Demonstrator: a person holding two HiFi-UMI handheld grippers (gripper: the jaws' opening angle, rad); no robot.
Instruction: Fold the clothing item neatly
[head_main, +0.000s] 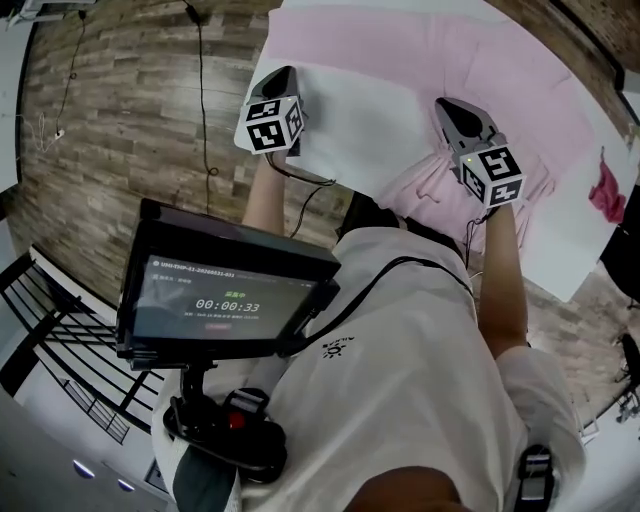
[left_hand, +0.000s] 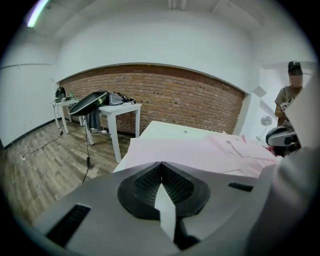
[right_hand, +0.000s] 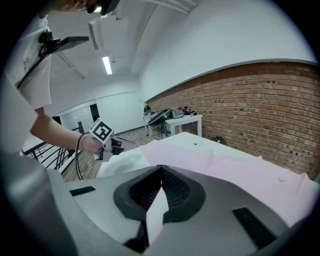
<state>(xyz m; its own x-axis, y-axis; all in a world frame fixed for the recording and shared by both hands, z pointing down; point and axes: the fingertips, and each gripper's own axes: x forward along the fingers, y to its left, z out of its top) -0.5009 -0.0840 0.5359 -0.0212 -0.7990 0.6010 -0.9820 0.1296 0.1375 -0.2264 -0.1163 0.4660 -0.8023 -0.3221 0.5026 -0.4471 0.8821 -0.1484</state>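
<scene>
The pink garment (head_main: 400, 50), a thin matte fabric, lies spread over the far half of the white desk (head_main: 565, 235). It is mostly flat and smooth there. At the near edge it gathers into soft, ribbed wrinkles that spill slightly over the rim.

The left gripper (head_main: 287, 71) hangs over the desk's left edge close to the near left corner, above bare white surface, with the garment's straight hem just ahead of it. Its two dark jaws, with cross-hatched rubber pads, are pressed together at the tips.

The right gripper (head_main: 446, 104) sits at the near edge, right over the wrinkled bunch of pink cloth, and its jaws are closed tip to tip as well. A pale sliver shows in the wedge-shaped gap behind each pair of tips. It may be pinched cloth or simply the surface below, and I cannot tell which.

Each claw has a grey, rounded shell and a cube with black-and-white square markers.

A small crumpled red cloth (head_main: 607, 190) rests near the desk's right edge. A dark rectangular screen (head_main: 225, 295) sits at the person's chest. The floor (head_main: 120, 120) is wood plank, and a rough brick wall (left_hand: 190, 100) runs behind the desk.
</scene>
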